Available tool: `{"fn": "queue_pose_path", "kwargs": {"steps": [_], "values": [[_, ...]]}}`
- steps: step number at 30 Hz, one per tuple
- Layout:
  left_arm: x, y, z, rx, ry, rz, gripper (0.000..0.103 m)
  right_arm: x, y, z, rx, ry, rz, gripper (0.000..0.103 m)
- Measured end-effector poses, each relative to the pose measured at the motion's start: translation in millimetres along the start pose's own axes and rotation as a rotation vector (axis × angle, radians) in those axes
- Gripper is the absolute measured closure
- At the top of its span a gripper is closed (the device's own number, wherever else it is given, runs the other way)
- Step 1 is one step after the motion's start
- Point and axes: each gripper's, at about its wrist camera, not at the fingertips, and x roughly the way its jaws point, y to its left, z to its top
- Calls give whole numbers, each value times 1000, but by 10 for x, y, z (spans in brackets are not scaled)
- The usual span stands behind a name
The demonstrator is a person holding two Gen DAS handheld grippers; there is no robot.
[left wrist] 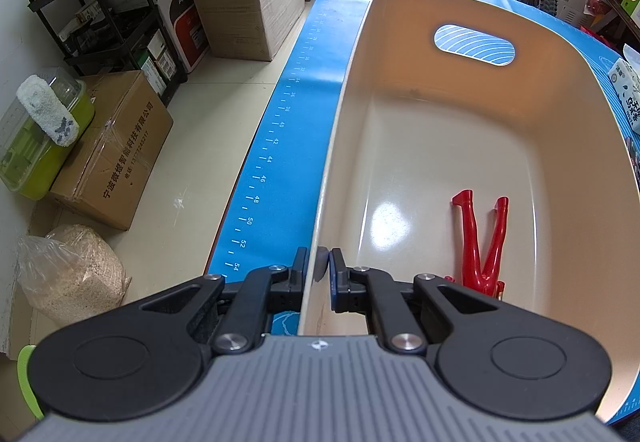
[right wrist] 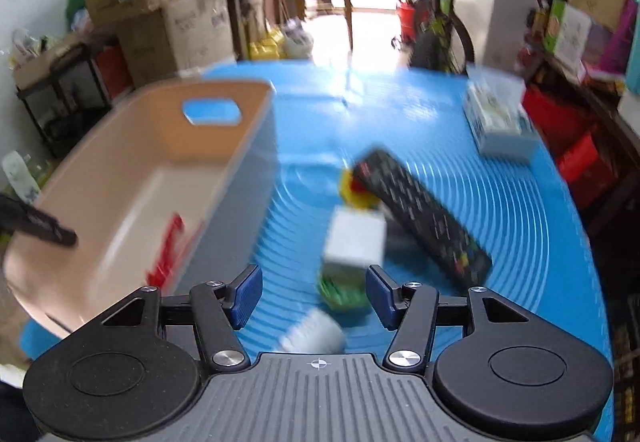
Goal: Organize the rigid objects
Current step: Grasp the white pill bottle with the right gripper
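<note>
Left claw (left wrist: pixel 319 269) clamps near rim of beige bin (left wrist: pixel 568 146); red pliers (left wrist: pixel 482 238) lie alone on bin floor. Right claw (right wrist: pixel 314 292) spread apart above blurred bench (right wrist: pixel 520 210): black remote (right wrist: pixel 420 214), white box (right wrist: pixel 354 238), possibly green item beneath.

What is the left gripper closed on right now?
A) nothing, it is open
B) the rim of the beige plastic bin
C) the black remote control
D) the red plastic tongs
B: the left gripper has its pads pinched on either side of the beige plastic bin's near rim, while the red plastic tongs lie loose inside.
</note>
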Motion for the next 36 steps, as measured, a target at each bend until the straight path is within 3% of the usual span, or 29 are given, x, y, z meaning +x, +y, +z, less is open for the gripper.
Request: {"fn": "queue_pose_path", "kwargs": {"steps": [9, 19, 25, 36], "values": [[2, -2, 0, 0, 0, 0, 91, 350, 104, -191, 74, 79, -15, 38], [-1, -9, -5, 1, 0, 1, 91, 654, 188, -305, 100, 138, -121, 39], [-1, -7, -5, 1, 0, 2, 91, 630, 200, -338, 91, 107, -127, 57], [0, -12, -3, 1, 0, 1, 91, 408, 115, -306, 120, 25, -140, 58]]}}
